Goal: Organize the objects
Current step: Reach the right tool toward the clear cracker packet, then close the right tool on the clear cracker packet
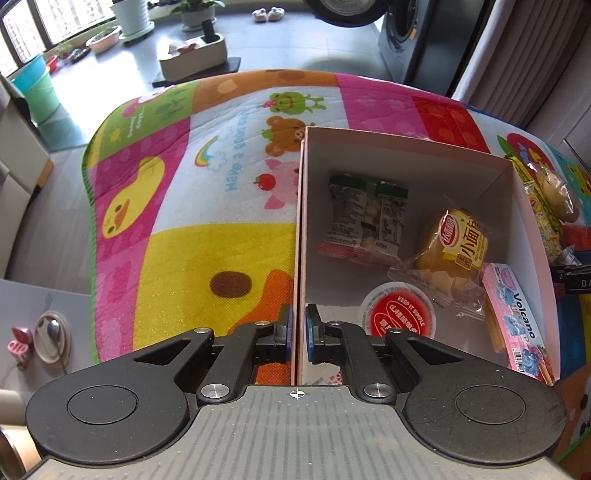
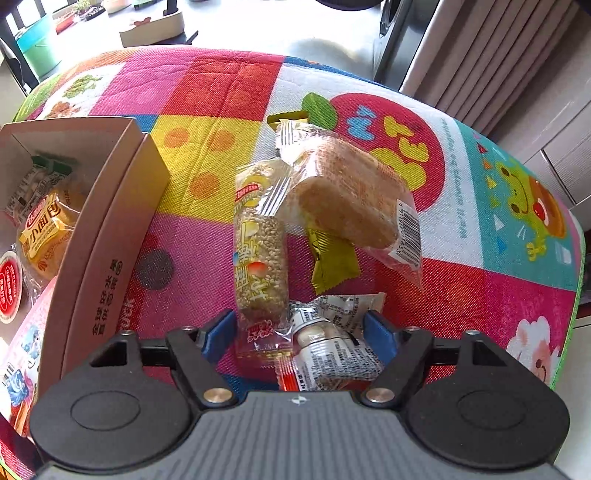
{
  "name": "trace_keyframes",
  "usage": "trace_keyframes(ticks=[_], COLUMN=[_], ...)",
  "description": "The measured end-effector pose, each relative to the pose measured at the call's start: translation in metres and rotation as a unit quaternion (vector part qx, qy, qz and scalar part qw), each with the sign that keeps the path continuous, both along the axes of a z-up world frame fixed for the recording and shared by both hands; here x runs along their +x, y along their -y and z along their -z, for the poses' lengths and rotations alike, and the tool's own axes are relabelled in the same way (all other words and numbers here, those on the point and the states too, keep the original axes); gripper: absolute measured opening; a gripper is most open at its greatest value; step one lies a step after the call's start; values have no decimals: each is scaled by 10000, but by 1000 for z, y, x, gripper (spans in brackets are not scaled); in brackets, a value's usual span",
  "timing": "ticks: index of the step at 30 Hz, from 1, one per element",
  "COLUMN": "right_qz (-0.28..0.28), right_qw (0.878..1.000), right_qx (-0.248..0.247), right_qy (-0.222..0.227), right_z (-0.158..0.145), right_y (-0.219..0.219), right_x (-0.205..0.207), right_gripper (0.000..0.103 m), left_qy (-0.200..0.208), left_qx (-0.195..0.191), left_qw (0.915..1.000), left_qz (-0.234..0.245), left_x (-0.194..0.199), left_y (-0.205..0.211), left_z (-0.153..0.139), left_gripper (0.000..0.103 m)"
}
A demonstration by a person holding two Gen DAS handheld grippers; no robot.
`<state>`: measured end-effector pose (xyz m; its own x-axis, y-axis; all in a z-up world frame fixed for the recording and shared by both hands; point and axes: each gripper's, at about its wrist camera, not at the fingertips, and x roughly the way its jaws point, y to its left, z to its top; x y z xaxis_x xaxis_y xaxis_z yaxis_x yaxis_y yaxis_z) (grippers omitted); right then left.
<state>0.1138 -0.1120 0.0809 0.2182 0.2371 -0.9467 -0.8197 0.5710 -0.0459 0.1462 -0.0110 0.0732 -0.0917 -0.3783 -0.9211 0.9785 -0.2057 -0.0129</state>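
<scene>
The cardboard box (image 1: 524, 236) stands open on the colourful cartoon mat (image 1: 177, 206), and several snacks already lie on its floor. A twin pack with green tops (image 1: 364, 218) lies toward the far left of the box, a small yellow-labelled bread in clear wrap (image 1: 454, 243) sits right of it, a round red-lidded cup (image 1: 400, 314) lies nearer the camera, and a pink Volcano packet (image 1: 517, 317) leans along the right wall.

The left gripper (image 1: 299, 332) straddles the box's left wall, one blue pad outside and one inside, the jaws drawn narrow on the cardboard edge.

Outside the box, on its right, a loose cluster of snacks lies on the mat. A long sesame bar in a clear wrapper (image 2: 260, 251) points away from the camera, with its red-printed end nearest. A bigger wrapped cake slice (image 2: 351, 199) lies tilted just right of it, overlapping a yellow-green wrapper (image 2: 332, 262) beneath. A white printed nut pack (image 2: 332, 343) lies nearest the camera, touching the bar's near end.

The right gripper (image 2: 301, 332) hovers low over this cluster with its jaws wide; the blue pads flank the near end of the sesame bar and the nut pack without closing on either.

Beyond the mat, grey floor, plant pots (image 1: 133, 18) and a washing machine (image 1: 402, 37) show.
</scene>
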Motion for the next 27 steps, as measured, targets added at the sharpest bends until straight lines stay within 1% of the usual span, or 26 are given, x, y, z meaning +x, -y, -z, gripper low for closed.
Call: trace_keyframes(ticks=[1,4,8,11,13,16,18,20,21,23,25,27], right_qz=[48,194,550,777,912,1103,1136,1205,1279,1440,1523,1503], right_qw=[10000,9997,9978,9956,9940,9910,9923,9927,9917,9893,9879,9878], right_qx=[-12,-147,-255,-219,-202,-77,15,95,130,131,183,337], right_qy=[7,2,-260,-476,-575,-753,-485,-59,70,198,209,236], right_z=[-1,-2,-4,-4,-3,-6,-15,-25,-29,-32,-39,-50], right_y=[2,11,33,47,54,61,62,64,65,63,58,53], right_x=[-5,-22,-55,-86,-105,-127,-135,-133,-128,-107,-90,-89], right_gripper=[68,65,65,66,69,70,70,76,80,81,81,81], left_qy=[-8,-39,-80,-138,-138,-111,-121,-147,-151,-172,-217,-281], left_qx=[-1,-5,-25,-39,-67,-82,-67,-51,-55,-60,-40,-7], left_qw=[10000,9999,9997,9993,9987,9975,9967,9959,9952,9944,9940,9939], left_qz=[23,99,228,347,485,692,806,892,960,1036,1068,1063], left_x=[0,1,2,4,4,5,5,6,6,7,8,10], left_y=[0,0,-1,-2,-3,-5,-5,-5,-6,-8,-9,-10], left_z=[0,0,0,1,1,2,2,2,2,2,2,2], left_gripper=[9,9,9,9,9,10,10,11,11,12,13,13])
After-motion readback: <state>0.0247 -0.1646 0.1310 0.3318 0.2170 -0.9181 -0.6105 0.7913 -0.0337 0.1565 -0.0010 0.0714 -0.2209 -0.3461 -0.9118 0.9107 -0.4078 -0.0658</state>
